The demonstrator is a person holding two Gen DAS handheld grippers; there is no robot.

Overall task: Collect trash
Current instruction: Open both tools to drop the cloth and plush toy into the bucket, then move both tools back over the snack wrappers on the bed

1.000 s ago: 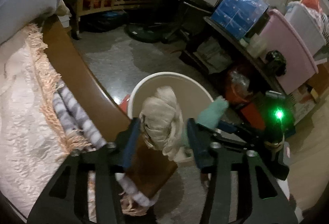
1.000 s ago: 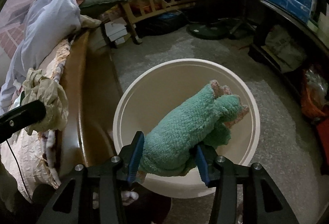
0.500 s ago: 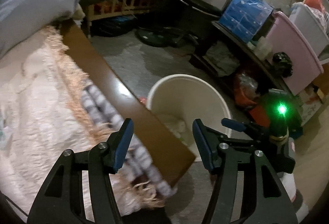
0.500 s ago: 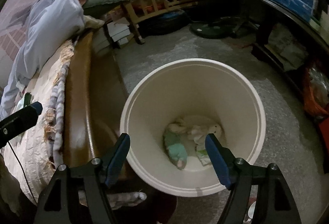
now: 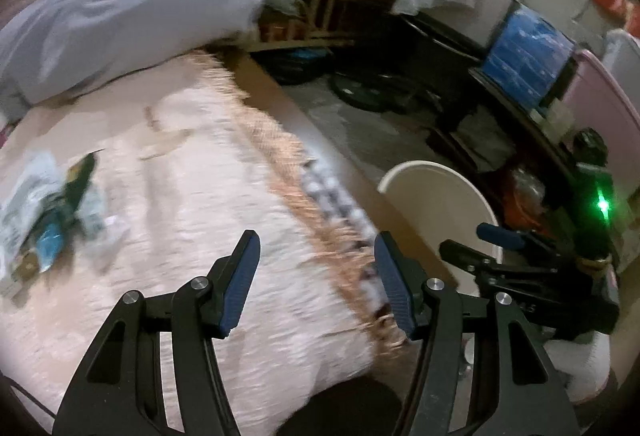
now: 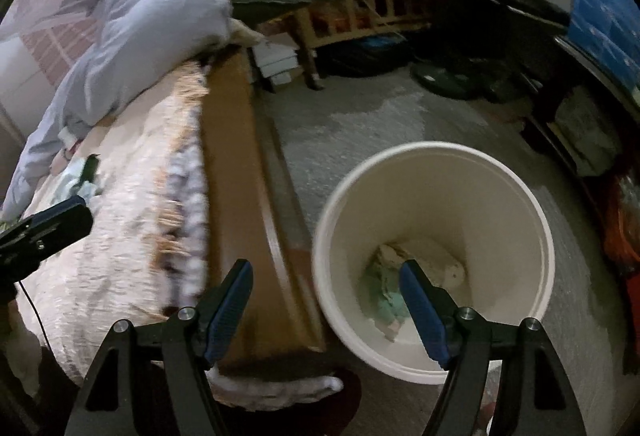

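A white bucket (image 6: 536,220) stands on the floor beside the bed, with a green cloth (image 6: 384,300) and a pale crumpled rag (image 6: 432,264) lying at its bottom. My right gripper (image 6: 326,276) is open and empty, hovering over the gap between the bed's wooden side board and the bucket. My left gripper (image 5: 316,248) is open and empty above the pink bedspread (image 5: 192,220). Blue, green and white wrappers (image 5: 52,212) lie on the bedspread, left of that gripper. The bucket (image 5: 444,196) shows at the left view's right, with the right gripper (image 5: 500,236) over it.
A grey-blue quilt (image 6: 152,36) is piled at the head of the bed. The brown wooden bed board (image 6: 236,172) runs between bedspread and floor. A wooden crib (image 6: 360,0), a floor fan base (image 6: 448,80) and dark shelves with a blue box (image 5: 528,56) line the far side.
Both grippers let go their cloths, which now lie in the bucket, and opened wider. Both then swung left toward the bed; the left one now hangs over the bedspread.
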